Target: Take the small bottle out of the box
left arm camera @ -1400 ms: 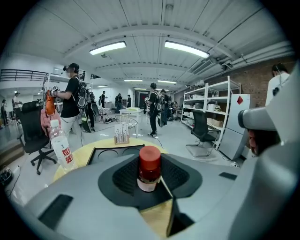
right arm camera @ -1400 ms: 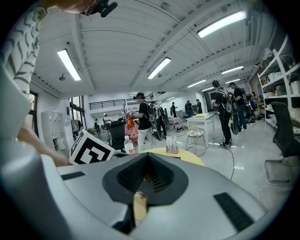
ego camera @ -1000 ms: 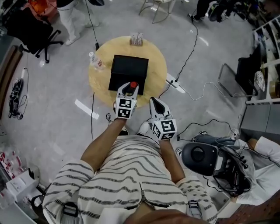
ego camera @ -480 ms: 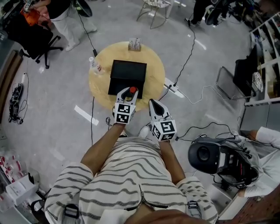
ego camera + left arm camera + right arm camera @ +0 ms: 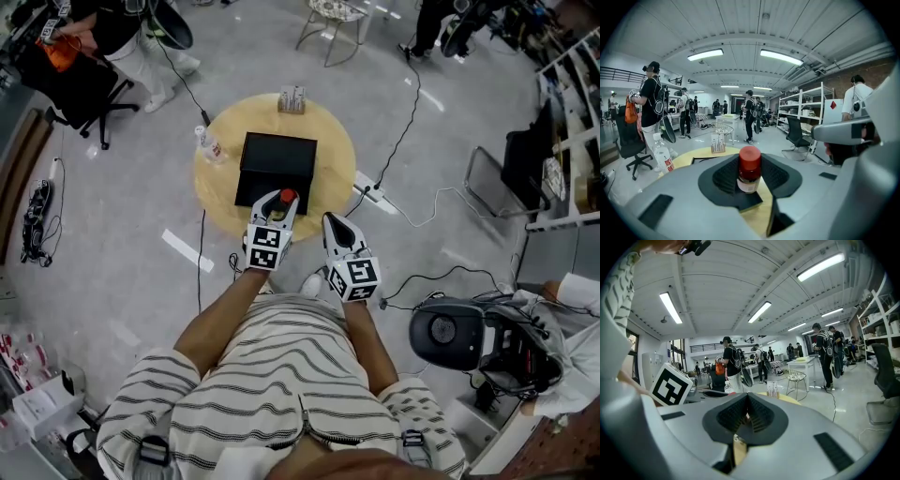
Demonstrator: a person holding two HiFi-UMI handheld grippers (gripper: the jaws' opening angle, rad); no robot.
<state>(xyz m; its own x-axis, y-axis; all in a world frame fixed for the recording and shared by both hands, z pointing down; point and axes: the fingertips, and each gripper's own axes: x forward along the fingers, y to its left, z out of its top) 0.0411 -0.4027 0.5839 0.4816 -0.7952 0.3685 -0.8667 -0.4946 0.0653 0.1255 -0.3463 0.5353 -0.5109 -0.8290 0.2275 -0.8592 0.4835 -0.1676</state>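
The left gripper [image 5: 750, 180] pinches the red-capped small bottle [image 5: 749, 169] upright between its jaws, over the 6 o'clock edge of the box [image 5: 277, 161]. The right gripper [image 5: 746, 420], at its 3 o'clock, is pressed together on nothing.

The black box [image 5: 277, 161] is occupying the middle of the round table [image 5: 336, 155], with a water bottle [image 5: 208, 145] standing left of it and a rack [image 5: 292, 99] behind, leaving bare tabletop at right.

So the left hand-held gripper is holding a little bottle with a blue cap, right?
Not quite. The cap is red, not blue. The left gripper view shows it: the left hand-held gripper is holding the little bottle between its jaws.
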